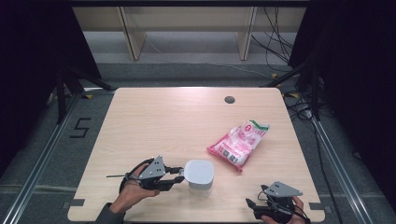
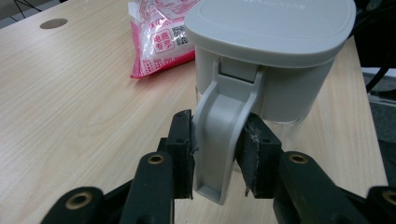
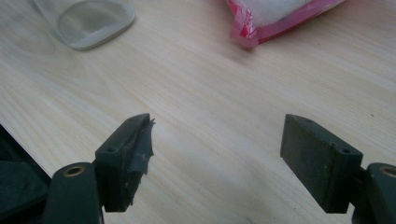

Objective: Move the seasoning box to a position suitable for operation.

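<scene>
The left gripper (image 2: 215,154) has its jaws closed on the curved grey handle (image 2: 223,135) of a lidded container (image 1: 199,174), a pale grey jug-like pot with a clear lower body that stands on the wooden table (image 1: 159,121) near its front edge, left of centre. The main risk, as I judge it, lies in that grip: the pads pinch the handle from its two sides low down, well below the hinge, so a lift could let the pot swing or tip about the pinch, and the smooth plastic could slide between the worn pads. A sideways tug could instead drag the pot toward the table's front edge. The lid (image 2: 271,23) looks seated, but whether it is latched cannot be told, so a tilt might open it. The left hand (image 1: 133,189) comes in from the bottom edge, holding its gripper about level and pointed right at the pot. The right gripper (image 1: 275,205) sits at the front right corner, jaws wide apart and holding nothing, low over bare wood. A pink and white packet (image 1: 239,142) lies flat to the right of the pot, apart from it.
</scene>
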`<state>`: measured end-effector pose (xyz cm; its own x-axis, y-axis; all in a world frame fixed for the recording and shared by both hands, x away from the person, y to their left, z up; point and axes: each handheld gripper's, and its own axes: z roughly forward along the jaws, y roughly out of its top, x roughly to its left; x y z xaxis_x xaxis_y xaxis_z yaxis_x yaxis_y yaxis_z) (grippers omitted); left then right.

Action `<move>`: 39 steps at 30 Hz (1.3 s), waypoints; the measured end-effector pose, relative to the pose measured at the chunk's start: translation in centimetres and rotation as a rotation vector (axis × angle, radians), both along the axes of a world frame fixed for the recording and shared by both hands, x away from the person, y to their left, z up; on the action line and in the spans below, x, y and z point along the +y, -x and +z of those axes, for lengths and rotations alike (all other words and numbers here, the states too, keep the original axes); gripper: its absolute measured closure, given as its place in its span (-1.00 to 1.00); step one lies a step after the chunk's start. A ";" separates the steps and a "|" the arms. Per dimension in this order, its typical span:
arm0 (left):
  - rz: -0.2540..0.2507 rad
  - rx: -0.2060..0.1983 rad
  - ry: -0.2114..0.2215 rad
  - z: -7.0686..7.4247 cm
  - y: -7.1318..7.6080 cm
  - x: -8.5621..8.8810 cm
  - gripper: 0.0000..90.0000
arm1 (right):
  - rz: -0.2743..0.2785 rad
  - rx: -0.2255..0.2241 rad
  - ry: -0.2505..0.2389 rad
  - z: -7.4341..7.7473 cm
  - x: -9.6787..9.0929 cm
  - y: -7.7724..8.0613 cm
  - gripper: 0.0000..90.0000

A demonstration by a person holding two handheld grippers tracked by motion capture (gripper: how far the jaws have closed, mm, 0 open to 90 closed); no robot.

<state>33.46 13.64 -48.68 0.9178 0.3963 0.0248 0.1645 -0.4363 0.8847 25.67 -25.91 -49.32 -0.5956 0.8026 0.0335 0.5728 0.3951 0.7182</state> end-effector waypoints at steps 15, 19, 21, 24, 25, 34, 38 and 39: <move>-0.100 0.035 0.058 0.3 0.5 -0.8 0.34 | -0.001 -0.006 0.000 -0.1 0.0 0.0 -0.43; -0.094 0.034 0.073 0.4 0.5 -0.7 0.38 | 0.010 0.005 -0.003 -0.1 0.1 -0.1 -0.43; -0.090 0.036 0.077 0.4 0.5 -0.7 0.38 | 0.004 -0.002 -0.003 -0.1 0.1 -0.1 -0.43; -0.105 0.037 0.082 0.5 0.8 -0.9 0.46 | 0.004 -0.001 -0.006 -0.1 0.1 -0.1 -0.43; -0.105 0.036 0.079 0.5 0.9 -1.0 0.51 | 0.010 0.011 -0.003 0.0 0.0 -0.1 -0.43; -0.002 -0.018 0.044 0.6 0.3 -0.8 0.52 | 0.005 0.002 0.002 -0.1 0.0 -0.1 -0.43; 0.037 -0.009 0.051 0.6 -0.1 -0.8 0.52 | 0.006 0.003 0.003 -0.1 0.0 -0.1 -0.43; 0.039 -0.027 0.032 0.7 -0.4 -0.7 0.52 | 0.006 0.004 0.003 -0.1 0.0 -0.1 -0.43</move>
<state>33.86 12.95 -48.02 0.9010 0.4323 0.0359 0.1565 -0.4012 0.9025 25.74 -25.88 -49.39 -0.6000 0.7993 0.0335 0.5733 0.4004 0.7149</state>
